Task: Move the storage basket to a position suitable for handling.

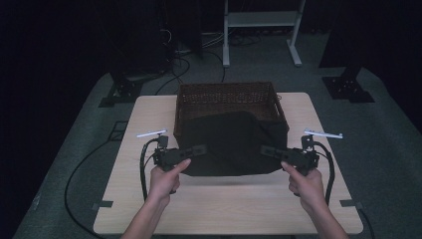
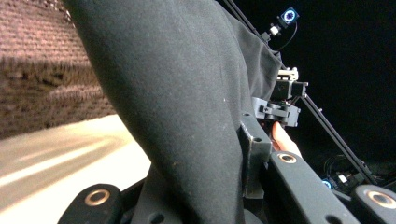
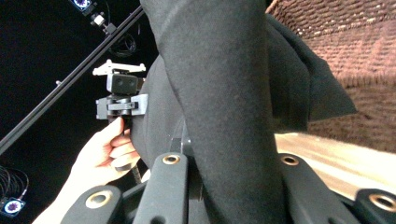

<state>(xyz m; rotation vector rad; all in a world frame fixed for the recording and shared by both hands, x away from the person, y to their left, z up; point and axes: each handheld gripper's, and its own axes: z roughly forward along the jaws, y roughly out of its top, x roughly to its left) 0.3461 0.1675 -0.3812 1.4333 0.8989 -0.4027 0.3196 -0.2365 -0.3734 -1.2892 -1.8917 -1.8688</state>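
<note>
A black cloth [image 1: 231, 144] hangs spread between my two grippers, above the table's near half and in front of the wicker basket [image 1: 226, 102]. My left gripper [image 1: 199, 149] is shut on the cloth's left edge; in the left gripper view the fabric [image 2: 187, 107] runs up from between the jaws. On the other side my right gripper [image 1: 266, 150] is shut on the right edge, and the right gripper view has the cloth [image 3: 229, 93] pinched between its jaws. Each gripper view also shows the other hand and its gripper farther off.
The light wooden table [image 1: 224, 209] has bare surface in front of the cloth. The brown basket stands at the table's back middle. Beyond the table are cables, stand feet [image 1: 348, 89] and a white frame [image 1: 261, 22] on grey floor.
</note>
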